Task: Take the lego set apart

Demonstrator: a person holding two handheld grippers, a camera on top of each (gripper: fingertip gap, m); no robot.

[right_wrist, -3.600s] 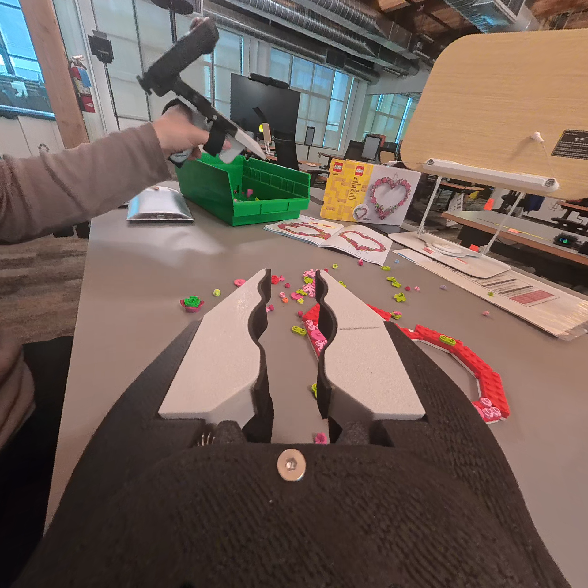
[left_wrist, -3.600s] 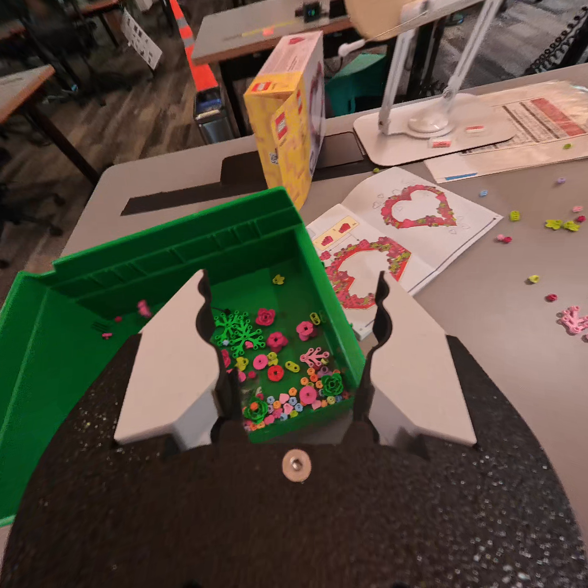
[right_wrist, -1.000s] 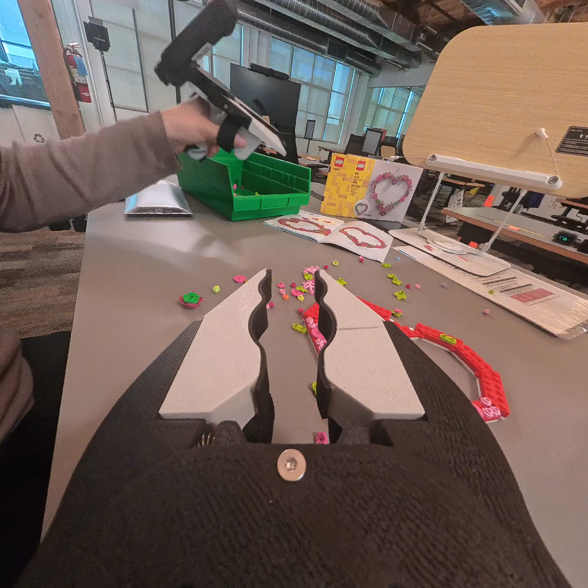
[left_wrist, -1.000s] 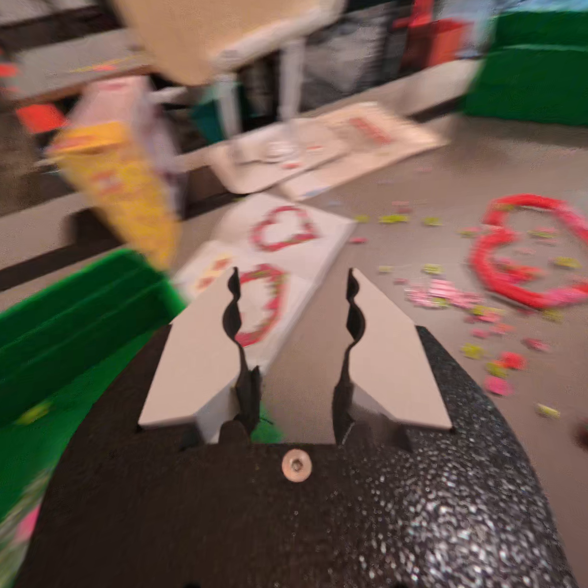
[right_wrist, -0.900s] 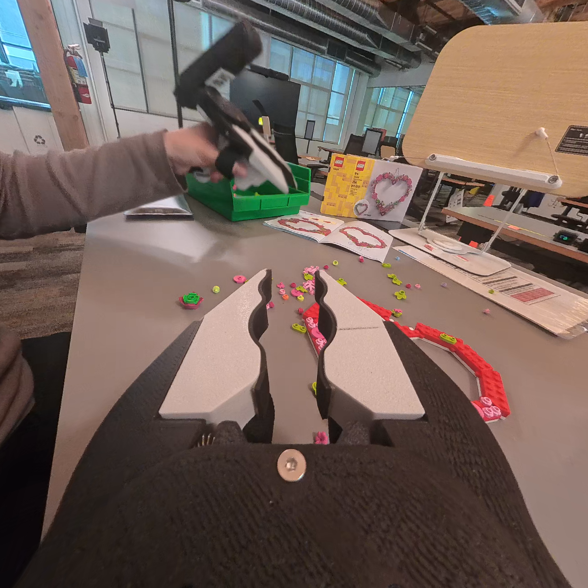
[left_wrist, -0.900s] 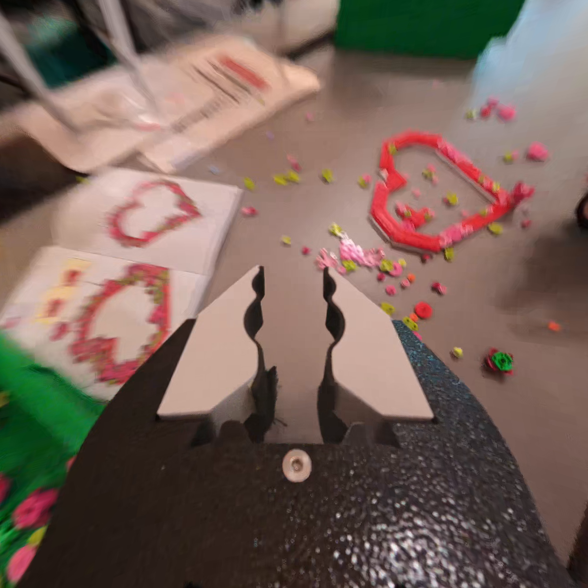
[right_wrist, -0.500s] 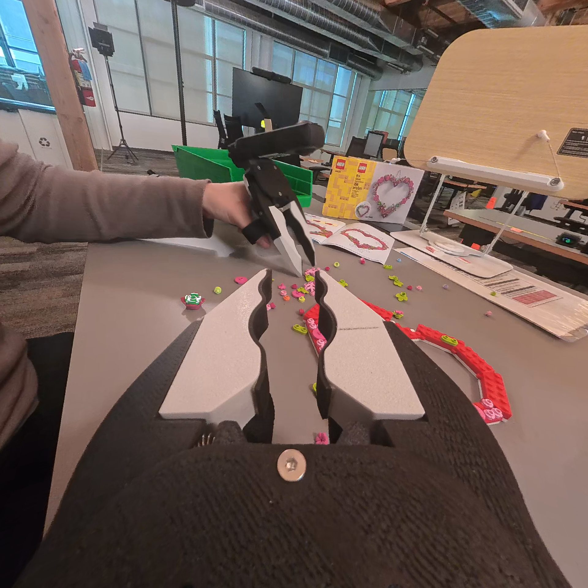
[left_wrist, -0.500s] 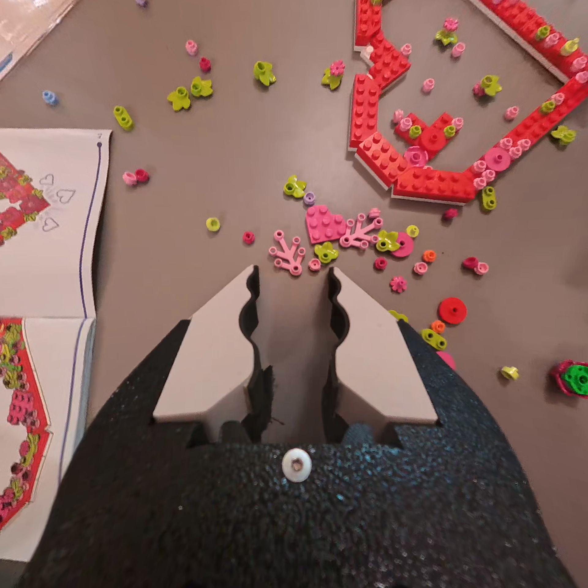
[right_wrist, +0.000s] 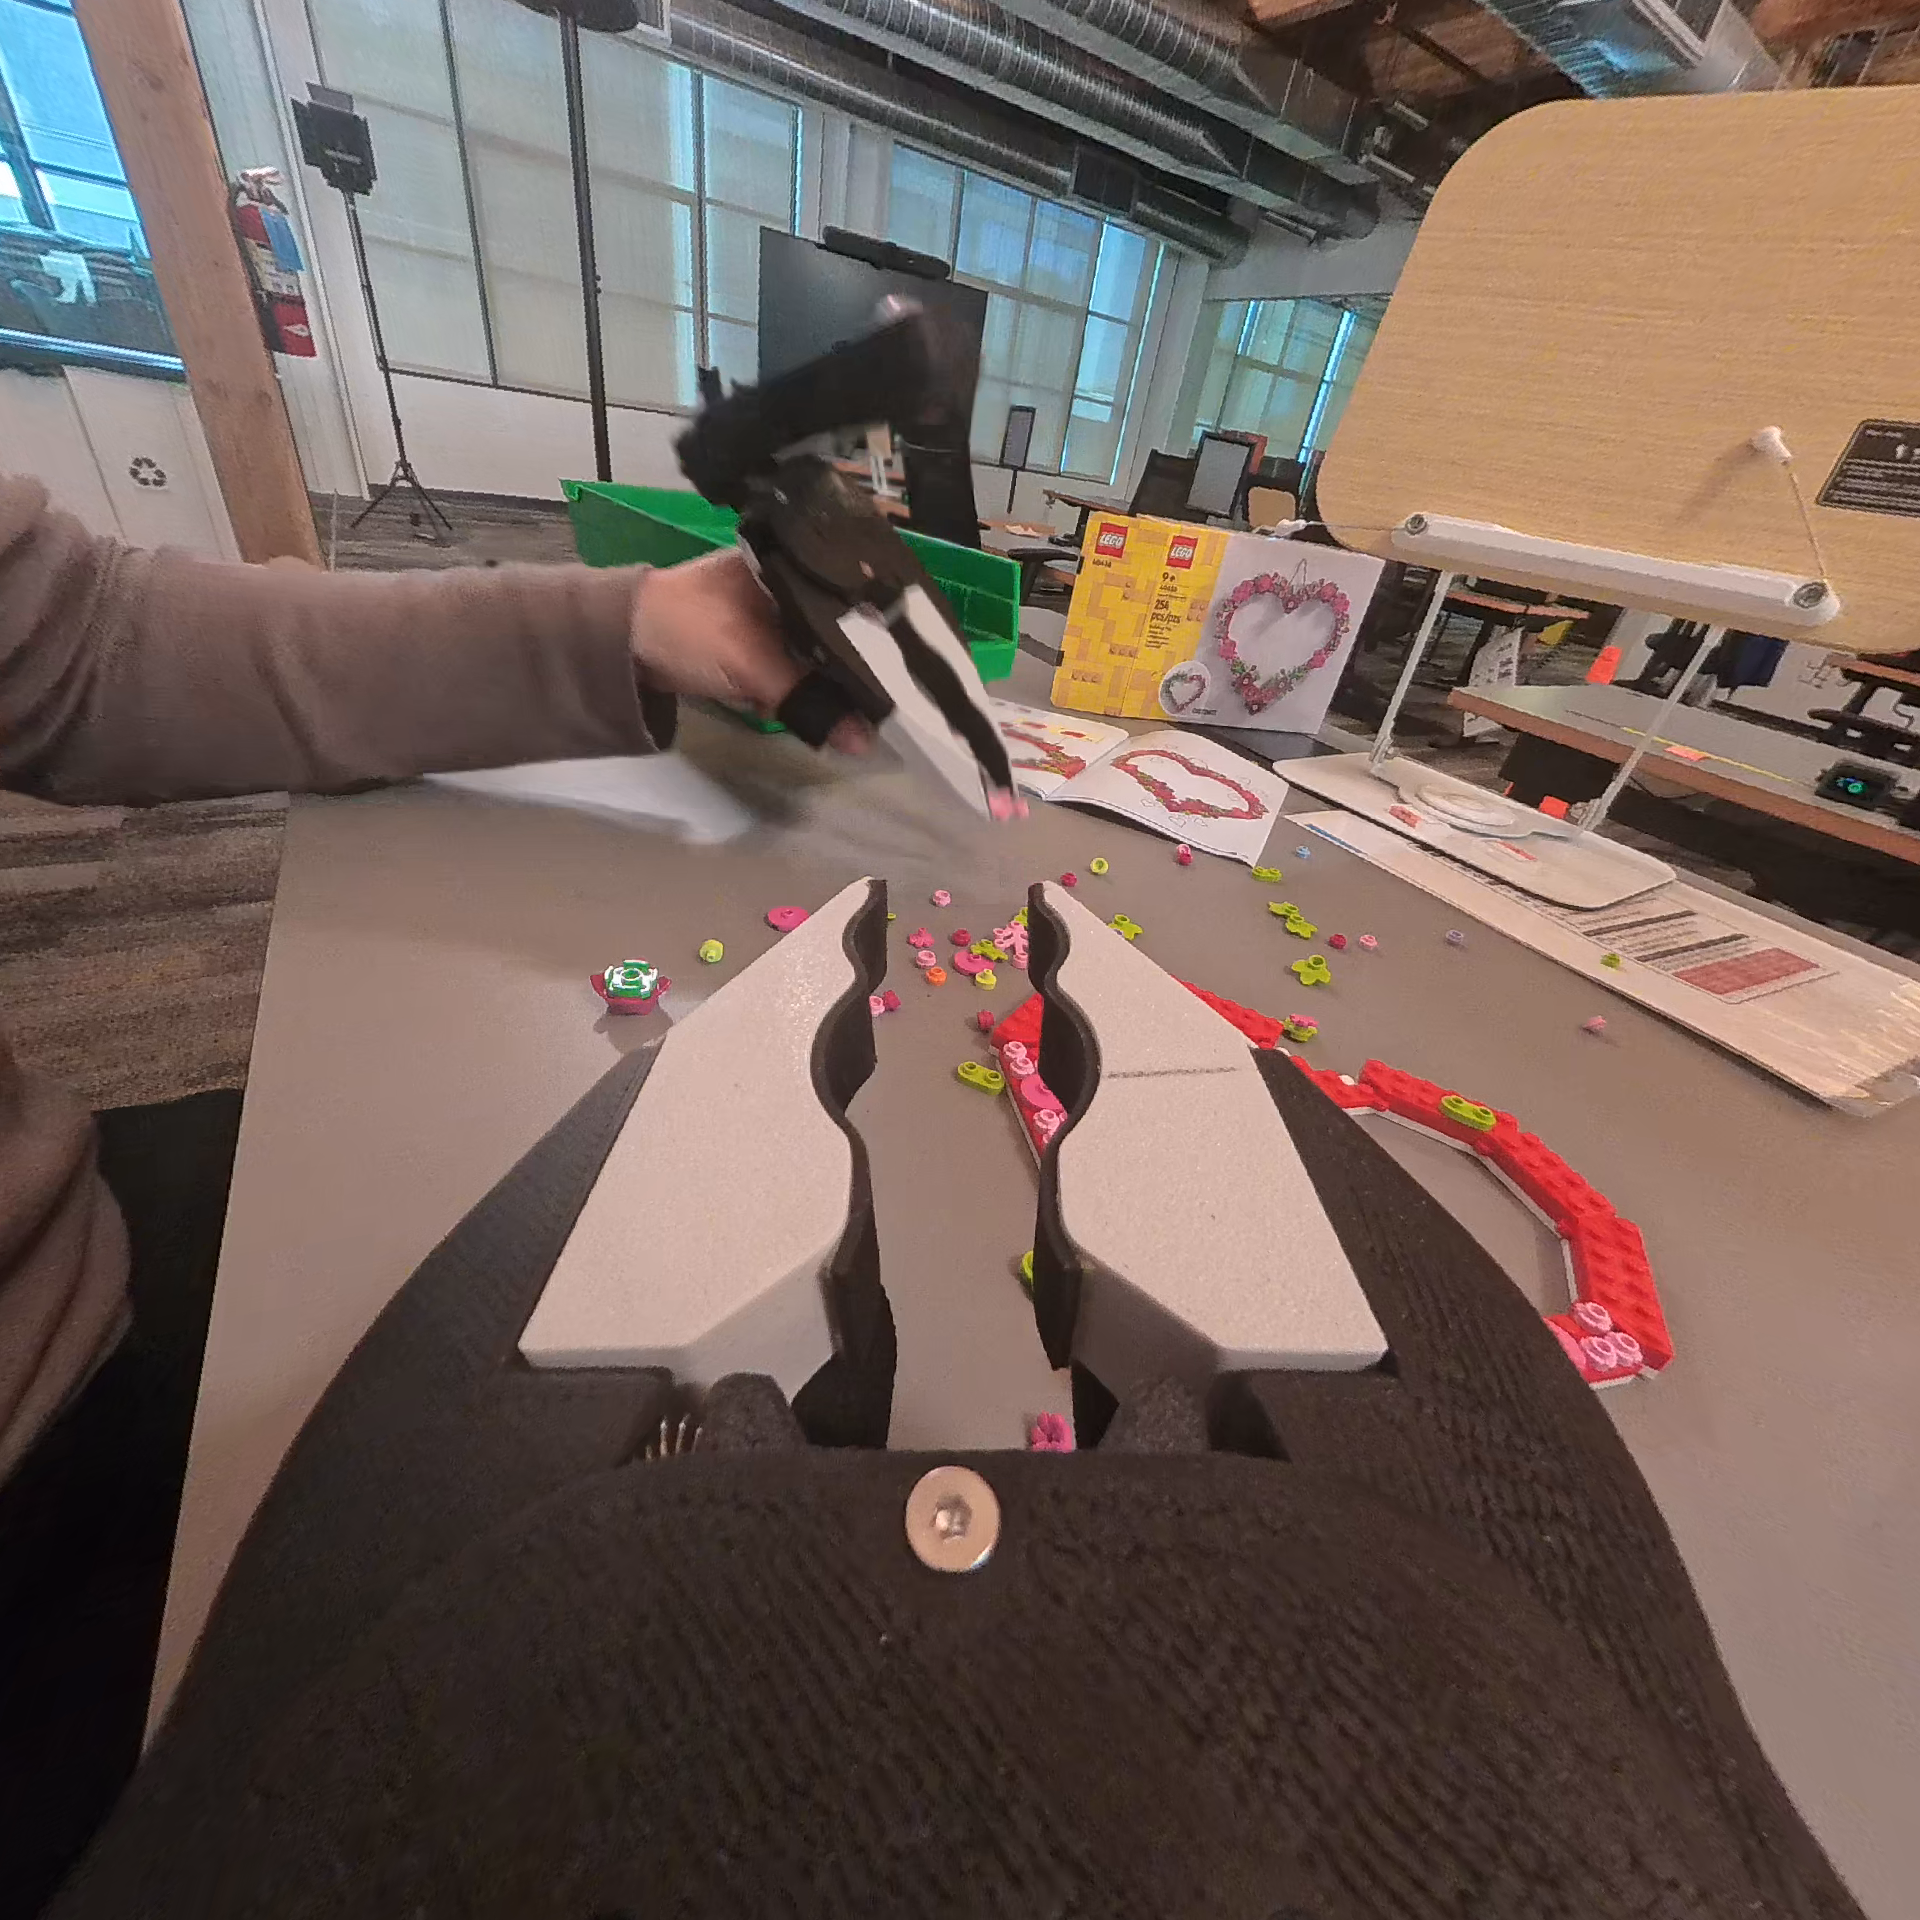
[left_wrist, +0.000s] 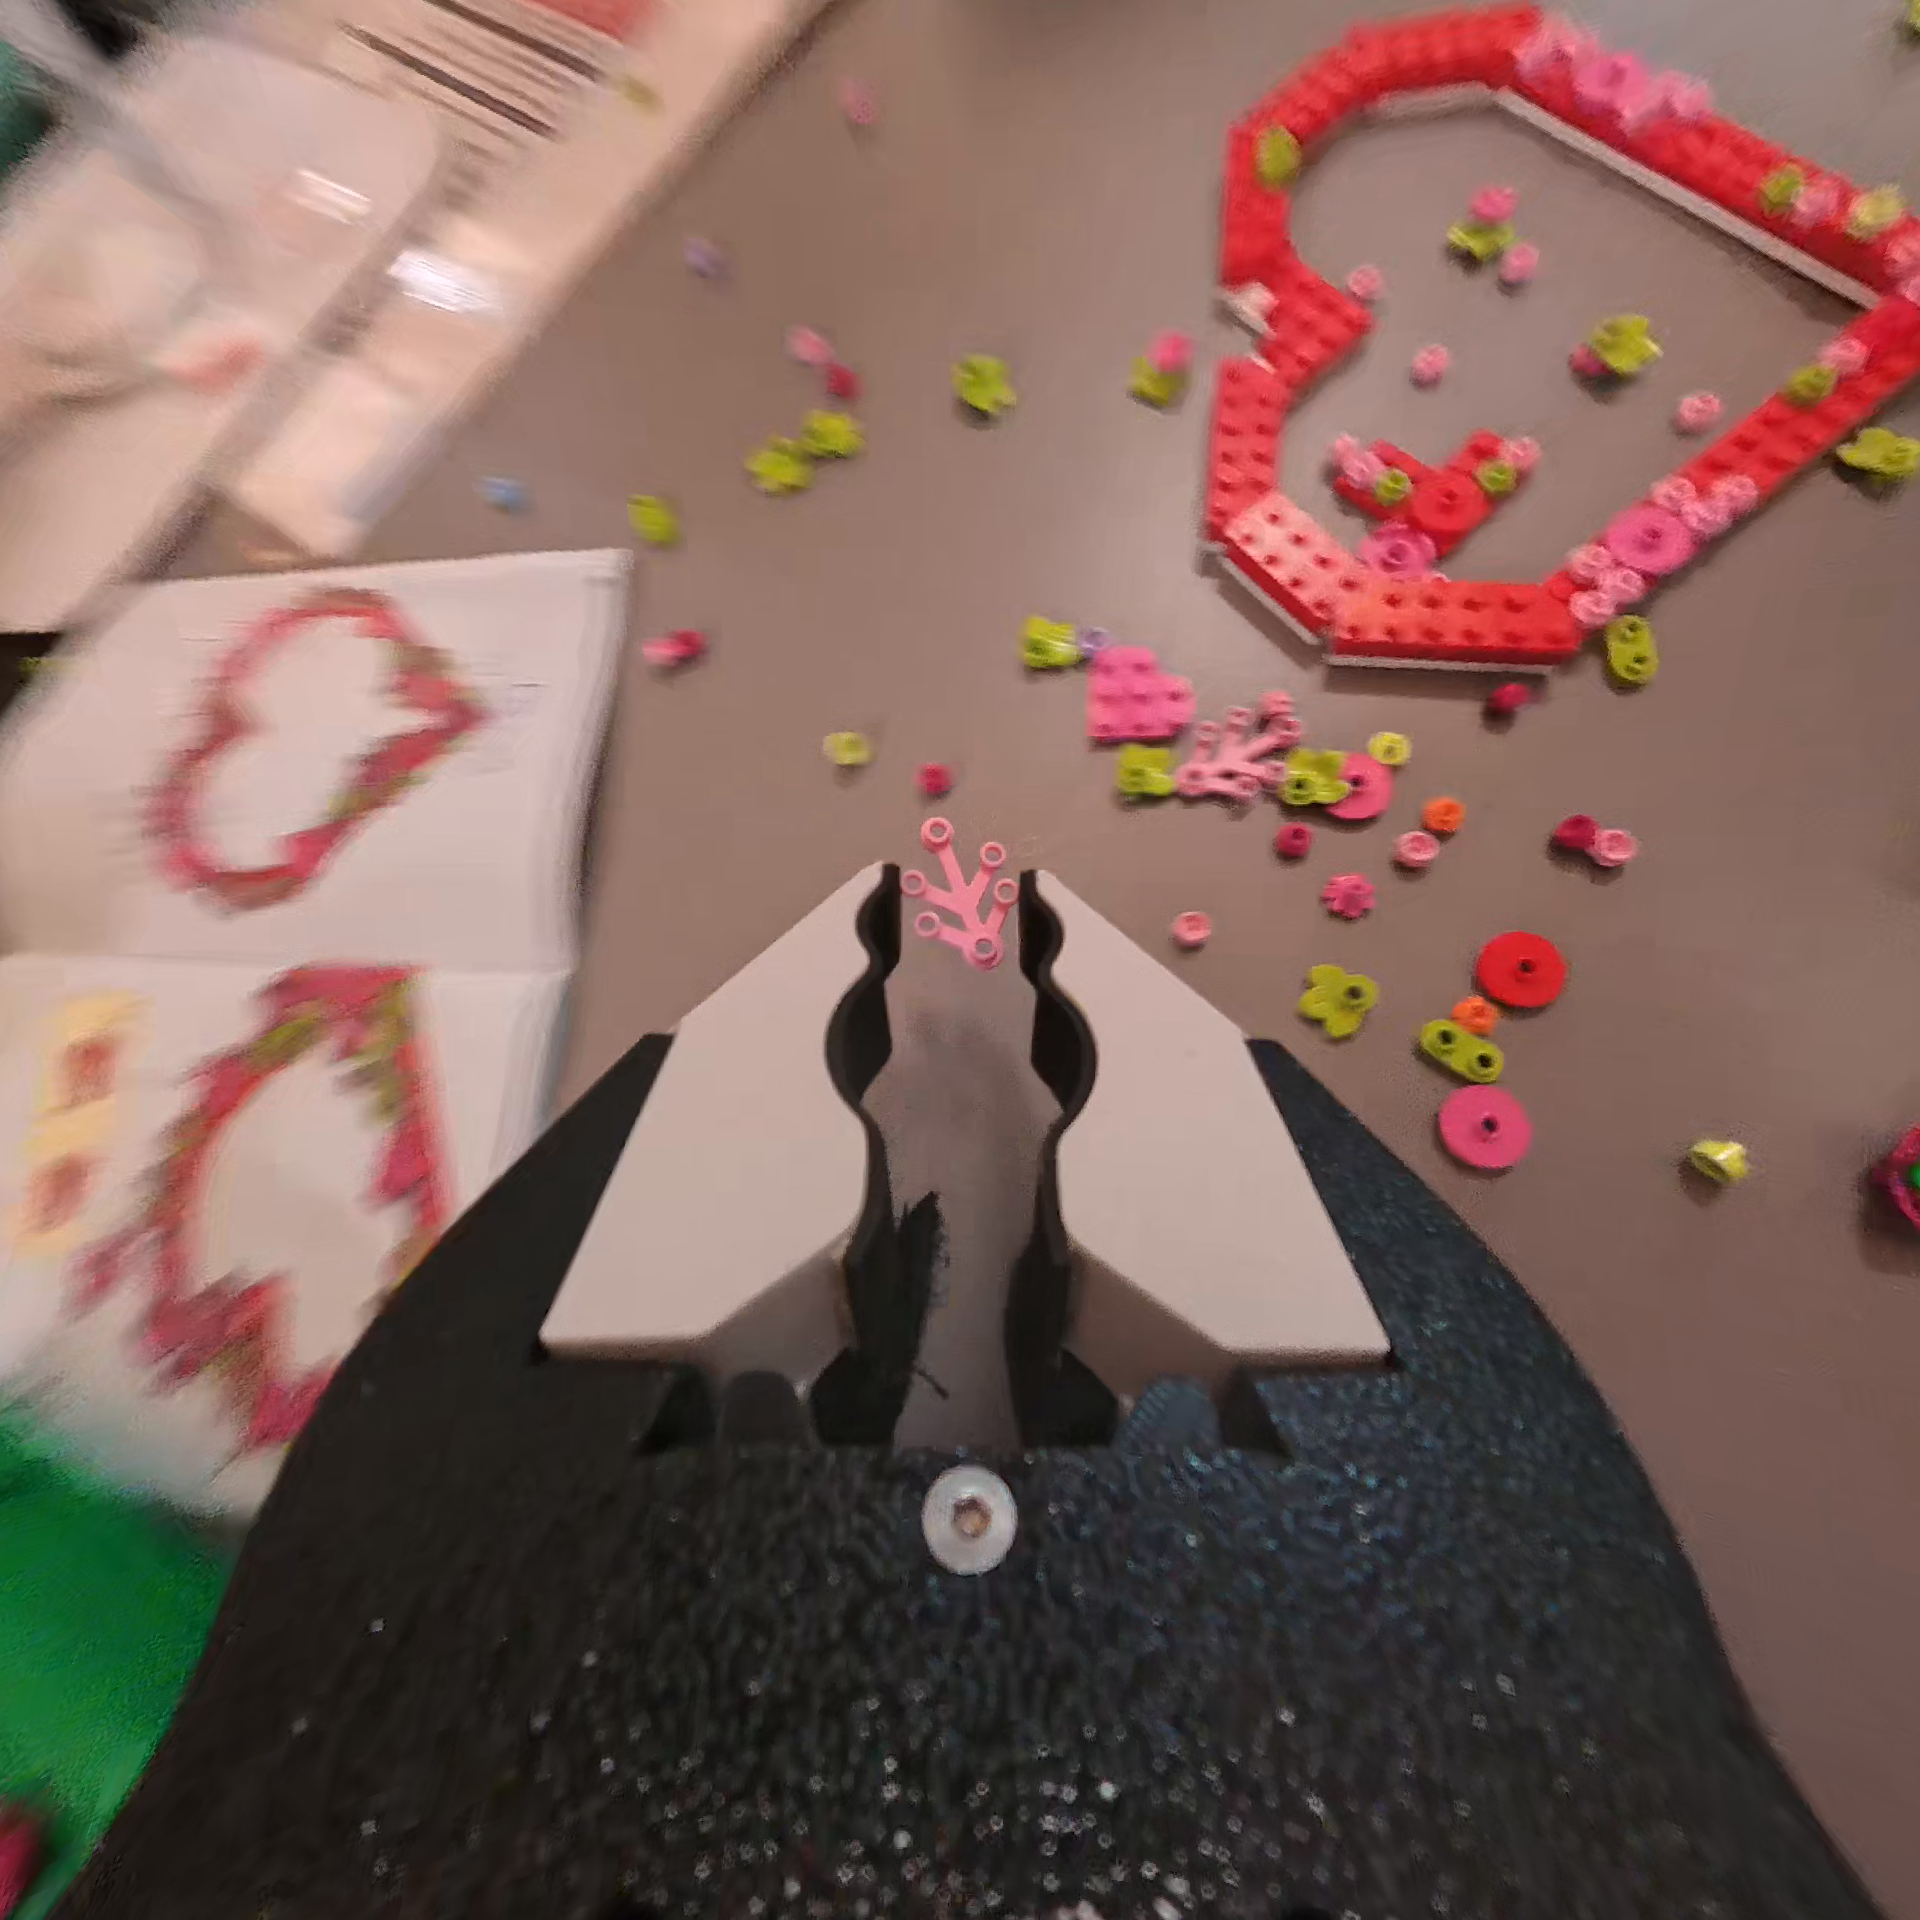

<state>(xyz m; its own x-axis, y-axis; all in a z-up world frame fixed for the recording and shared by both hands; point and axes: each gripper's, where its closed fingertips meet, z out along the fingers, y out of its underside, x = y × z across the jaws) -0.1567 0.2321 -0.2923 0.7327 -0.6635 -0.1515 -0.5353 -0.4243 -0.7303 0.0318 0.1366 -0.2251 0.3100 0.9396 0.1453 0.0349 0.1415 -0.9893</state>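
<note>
My left gripper [left_wrist: 958, 883] is shut on a small pink branch-shaped lego piece [left_wrist: 961, 904] at its fingertips and holds it above the grey table. The right wrist view shows that gripper [right_wrist: 987, 800] raised, with the pink piece [right_wrist: 1004, 805] at its tip. The red heart-shaped lego frame [left_wrist: 1288, 343] lies on the table to the right, with a few small flowers on it. Many loose pink, red and lime pieces lie around it, among them a pink heart plate [left_wrist: 1138, 694] and a second pink branch [left_wrist: 1242, 753]. My right gripper [right_wrist: 956, 899] is open and empty, low over the table beside the frame [right_wrist: 1538, 1174].
An open instruction booklet [left_wrist: 312, 748] lies to the left. A green bin [right_wrist: 644, 530], the yellow-and-white set box [right_wrist: 1205, 623] and a white stand with a wooden board [right_wrist: 1621, 312] are at the back. A person's sleeve [right_wrist: 312, 675] reaches in from the left. A green-and-magenta flower piece [right_wrist: 630, 982] sits apart. Spacing between my two grippers at the tips: around 20 centimetres. My left gripper is the nearer one to the pink heart plate [left_wrist: 1138, 694]: about 7 centimetres, against 20 centimetres.
My left gripper came down from the bin to the loose pieces, closed on a pink branch piece and lifted it off the table. The right gripper has not moved.
</note>
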